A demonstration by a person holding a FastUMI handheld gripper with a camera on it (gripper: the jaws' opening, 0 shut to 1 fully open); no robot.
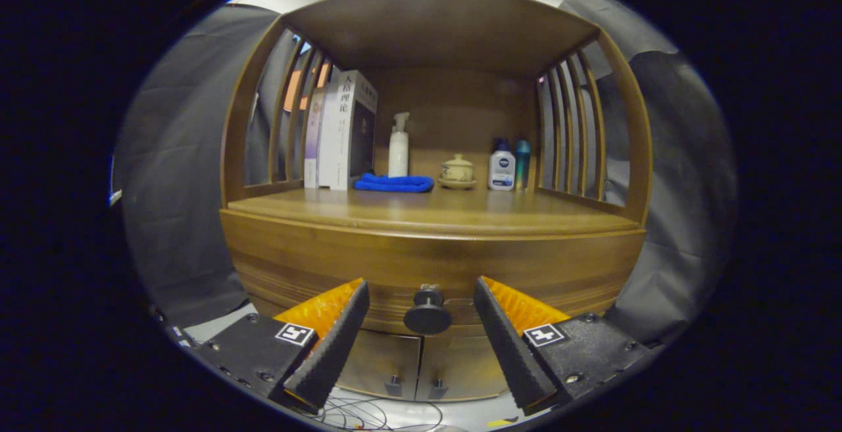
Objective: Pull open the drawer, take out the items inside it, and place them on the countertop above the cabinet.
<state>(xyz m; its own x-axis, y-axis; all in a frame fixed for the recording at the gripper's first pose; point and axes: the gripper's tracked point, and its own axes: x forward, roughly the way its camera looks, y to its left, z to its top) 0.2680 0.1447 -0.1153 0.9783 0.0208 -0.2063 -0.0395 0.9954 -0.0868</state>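
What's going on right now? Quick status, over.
Gripper open, fingers either side of the drawer knob, not touching. Drawer shut, nothing out yet. Nothing between fingers and knob.

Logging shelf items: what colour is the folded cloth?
Blue; the folded cloth shows clearly in the gripper view, far beyond the open gripper.

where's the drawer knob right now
In the gripper view the drawer knob sits on the closed drawer front, between the open gripper's two fingers, untouched, above the two lower cabinet doors.
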